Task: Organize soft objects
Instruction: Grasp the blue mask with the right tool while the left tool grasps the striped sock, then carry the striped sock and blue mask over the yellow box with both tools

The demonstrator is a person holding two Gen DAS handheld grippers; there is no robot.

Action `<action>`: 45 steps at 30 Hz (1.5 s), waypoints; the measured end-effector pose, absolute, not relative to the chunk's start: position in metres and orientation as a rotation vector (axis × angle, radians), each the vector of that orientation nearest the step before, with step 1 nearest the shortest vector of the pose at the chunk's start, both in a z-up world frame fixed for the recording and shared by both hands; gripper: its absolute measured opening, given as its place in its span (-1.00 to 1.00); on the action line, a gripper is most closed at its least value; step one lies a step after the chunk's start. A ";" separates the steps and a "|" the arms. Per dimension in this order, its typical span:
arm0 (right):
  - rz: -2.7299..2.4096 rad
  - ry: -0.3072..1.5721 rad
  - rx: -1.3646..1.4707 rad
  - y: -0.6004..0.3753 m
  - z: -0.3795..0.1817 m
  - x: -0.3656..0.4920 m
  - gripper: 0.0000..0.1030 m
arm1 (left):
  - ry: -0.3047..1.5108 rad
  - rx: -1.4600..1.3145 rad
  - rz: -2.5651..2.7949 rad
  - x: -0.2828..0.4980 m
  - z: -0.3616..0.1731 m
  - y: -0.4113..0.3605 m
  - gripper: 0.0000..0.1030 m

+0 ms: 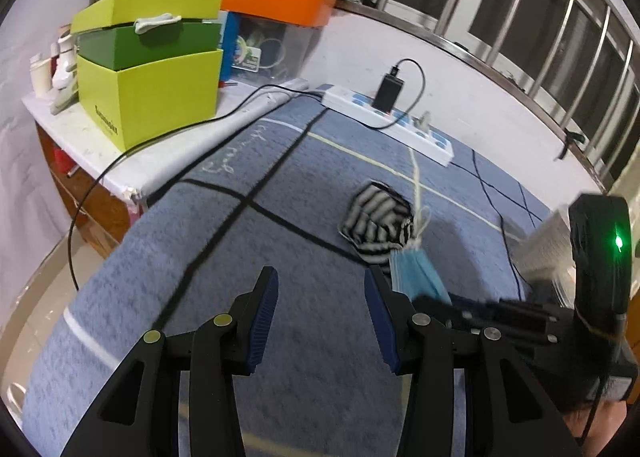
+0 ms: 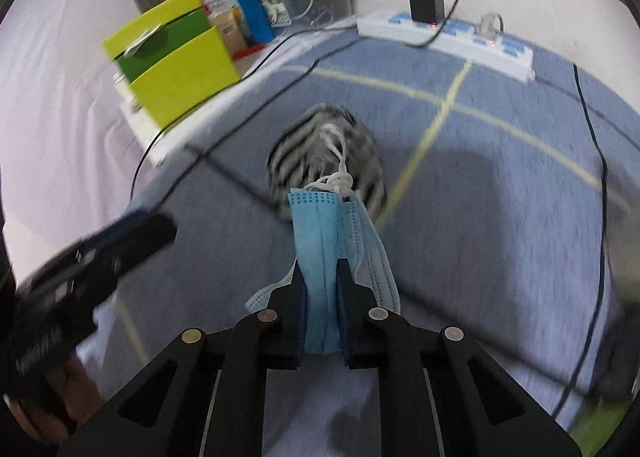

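Right gripper [image 2: 320, 281] clamped on blue face mask [image 2: 320, 241], mask above striped cloth [image 2: 324, 149] on blue blanket [image 1: 280, 185], left gripper [image 1: 320, 297] jaws apart, holding nothing.

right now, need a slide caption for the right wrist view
Right claw shut on a blue face mask above a striped cloth on the blue bedspread.

Cool, even indoor light fills both my views. Fisheye bending curves every edge into a dark rim. My right view smears with motion blur, worst on the green box [image 2: 176, 57]; a soft shadow darkens the bedspread [image 2: 500, 177].
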State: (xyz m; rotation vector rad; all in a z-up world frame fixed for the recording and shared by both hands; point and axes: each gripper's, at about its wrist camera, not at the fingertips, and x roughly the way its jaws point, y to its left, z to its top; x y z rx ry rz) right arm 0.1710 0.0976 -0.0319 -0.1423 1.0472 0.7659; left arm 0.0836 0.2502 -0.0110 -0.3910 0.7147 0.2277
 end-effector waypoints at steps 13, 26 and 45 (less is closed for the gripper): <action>0.668 0.942 -0.101 0.043 -0.009 0.138 -0.75 | 0.721 -0.336 0.151 0.099 -0.008 0.219 -0.14; 0.627 0.929 -0.024 0.017 -0.013 0.155 -0.75 | 0.810 -0.383 0.148 0.181 -0.030 0.223 -0.03; 0.647 0.908 0.019 0.005 -0.005 0.149 -0.75 | 0.868 -0.212 0.189 0.188 -0.036 0.196 -0.76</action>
